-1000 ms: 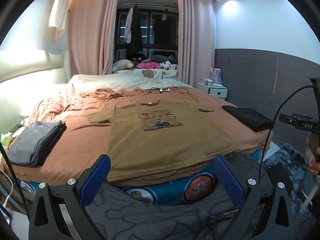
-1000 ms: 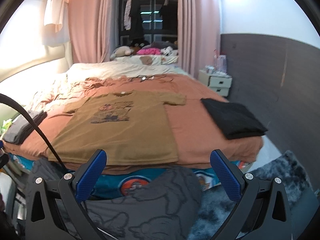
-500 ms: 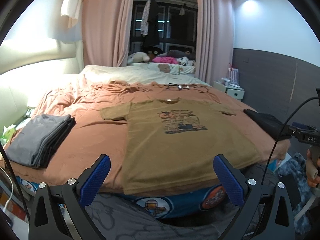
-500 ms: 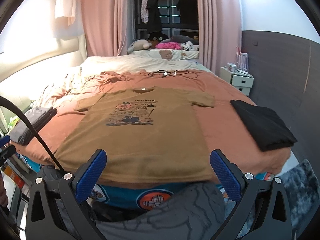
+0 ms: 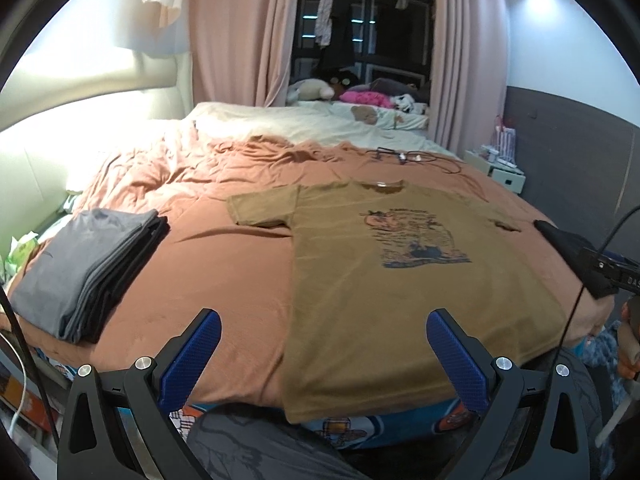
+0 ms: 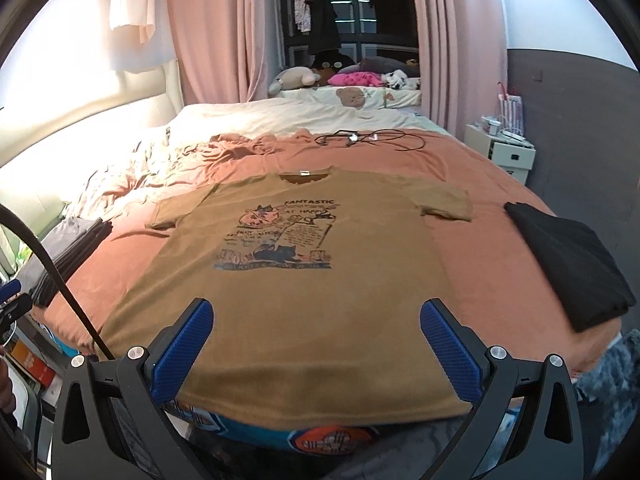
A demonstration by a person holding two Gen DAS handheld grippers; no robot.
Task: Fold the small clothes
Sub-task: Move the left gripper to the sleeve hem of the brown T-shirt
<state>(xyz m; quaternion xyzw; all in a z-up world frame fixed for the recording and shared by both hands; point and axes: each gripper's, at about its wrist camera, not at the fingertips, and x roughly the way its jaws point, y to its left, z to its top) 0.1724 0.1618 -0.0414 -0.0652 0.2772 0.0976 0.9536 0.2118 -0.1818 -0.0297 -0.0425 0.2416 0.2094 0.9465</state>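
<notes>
The left gripper (image 5: 322,354), black-framed with blue ribbed pads, has its jaws spread wide and holds nothing; it hangs above the near edge of the bed, over the front left corner of the brown short-sleeved T-shirt (image 5: 404,280) with a printed cartoon graphic on its chest. The right gripper (image 6: 316,344), built the same way, is likewise spread wide and empty, poised over the shirt's hem, with one blue pad above each side of the lower front.

The T-shirt lies flat and face up on the rust-orange bedsheet (image 6: 472,184), collar pointing toward the far curtains, both sleeves spread out sideways, and its hem draped slightly over the near edge of the mattress. To the left of the T-shirt, well apart from it, sits a folded stack of grey and black garments (image 5: 86,268) near the bed's left edge. To the right of the T-shirt, apart from its sleeve, lies a folded black garment (image 6: 568,264). Beyond the T-shirt's collar, a tangle of black cables (image 6: 368,138) rests on the sheet. Farther still beyond the T-shirt, pink curtains (image 6: 212,28) frame a dark window, and plush toys (image 6: 296,77) lie piled there. A white bedside cabinet (image 6: 506,154) stands right of the bed, beyond the T-shirt's right sleeve.
</notes>
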